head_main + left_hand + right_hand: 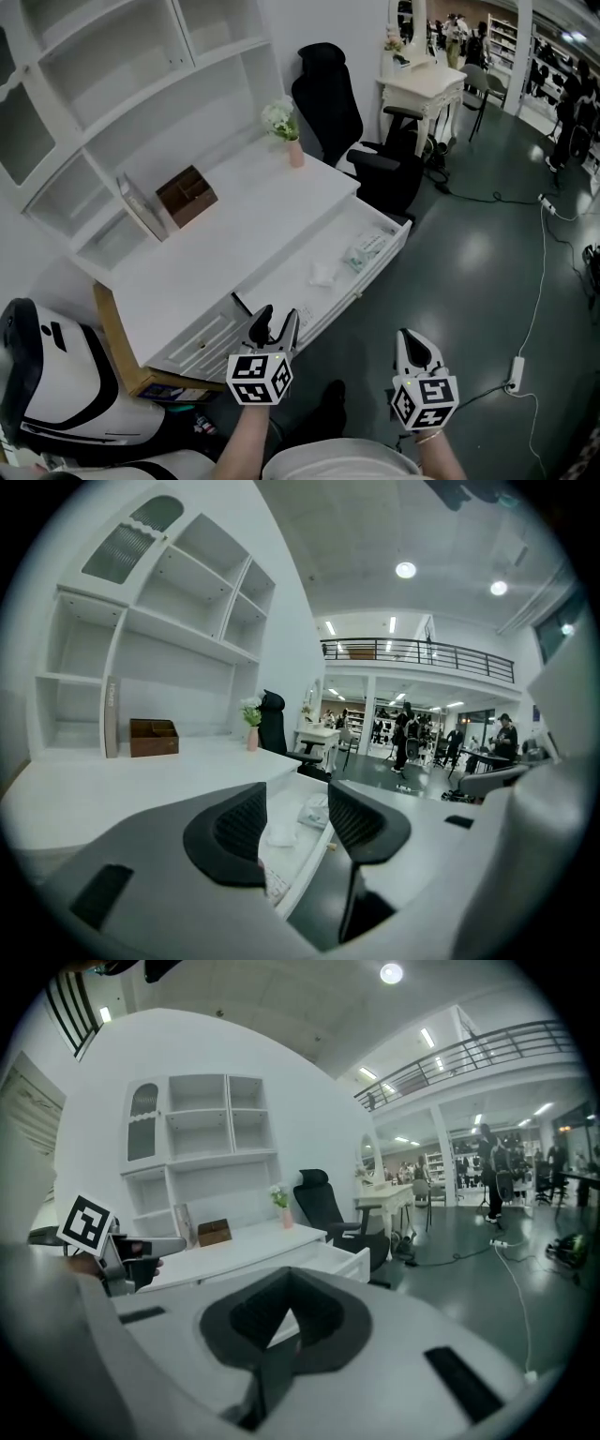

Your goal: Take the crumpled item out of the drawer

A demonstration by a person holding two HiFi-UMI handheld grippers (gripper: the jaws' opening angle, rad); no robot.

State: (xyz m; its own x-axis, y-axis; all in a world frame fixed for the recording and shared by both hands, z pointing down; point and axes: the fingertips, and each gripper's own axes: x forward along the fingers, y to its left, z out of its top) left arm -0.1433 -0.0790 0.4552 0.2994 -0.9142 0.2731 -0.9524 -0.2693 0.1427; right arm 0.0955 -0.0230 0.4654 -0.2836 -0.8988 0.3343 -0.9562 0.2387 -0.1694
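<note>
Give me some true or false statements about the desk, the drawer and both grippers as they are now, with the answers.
1. The drawer is open. True.
2. The left gripper holds the crumpled item. False: the item lies in the drawer, and that gripper's jaws stand apart with nothing between the pads.
3. The right gripper is shut with nothing in it. True.
4. The brown box sits inside the drawer. False: it stands on the desk, near the shelves.
5. A pink vase with flowers stands on the desk. True.
</note>
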